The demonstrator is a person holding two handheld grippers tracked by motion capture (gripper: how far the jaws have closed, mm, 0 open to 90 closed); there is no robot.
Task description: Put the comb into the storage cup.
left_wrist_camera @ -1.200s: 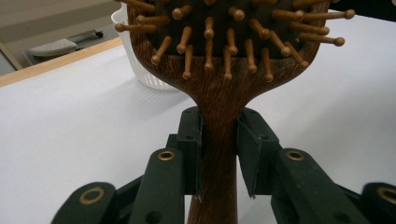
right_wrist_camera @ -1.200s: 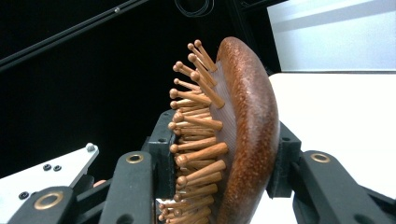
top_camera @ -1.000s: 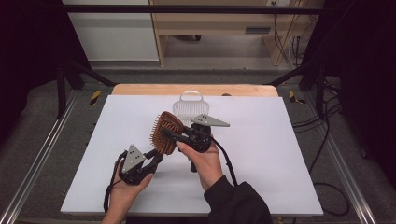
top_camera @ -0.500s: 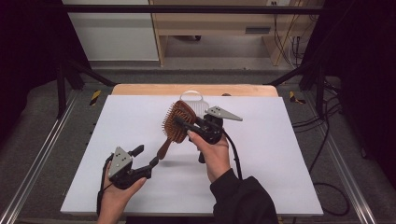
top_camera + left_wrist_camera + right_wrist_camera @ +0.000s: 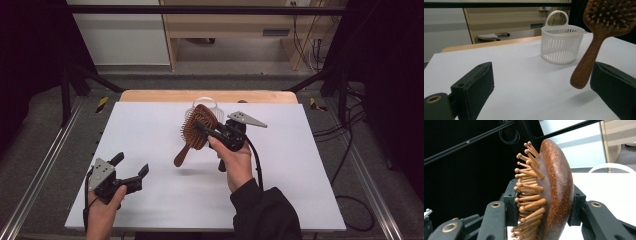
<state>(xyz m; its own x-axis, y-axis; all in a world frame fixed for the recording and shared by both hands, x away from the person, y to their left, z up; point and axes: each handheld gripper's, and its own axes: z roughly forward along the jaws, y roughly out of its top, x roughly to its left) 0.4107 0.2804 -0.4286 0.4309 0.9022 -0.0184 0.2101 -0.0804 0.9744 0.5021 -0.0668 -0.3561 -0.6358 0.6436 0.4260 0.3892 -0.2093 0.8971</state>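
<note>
Since a second ago my left gripper (image 5: 131, 168) has let go of the hairbrush (image 5: 196, 131) handle and pulled back toward the near left corner of the bench (image 5: 150, 130), its jaws having just been opening with nothing between them now; my right gripper (image 5: 200, 126) has carried the brush a little farther toward the basket (image 5: 204, 104).

From above, my left jaws stand wide and empty, well apart from the brush. My right jaws are clamped on the brush head, which hangs above the bench with its handle slanting down toward my left jaws. The white basket stands just beyond the brush head.

Along my left jaws (image 5: 541, 82), both pads are spread wide with bare bench between them. The brush (image 5: 596, 37) handle hangs ahead of them, close by one pad, and the basket (image 5: 562, 43) stands farther on.

Along my right jaws (image 5: 542, 207), the pads squeeze the brush (image 5: 554, 192) head, one on the bristles, one on its smooth back.
</note>
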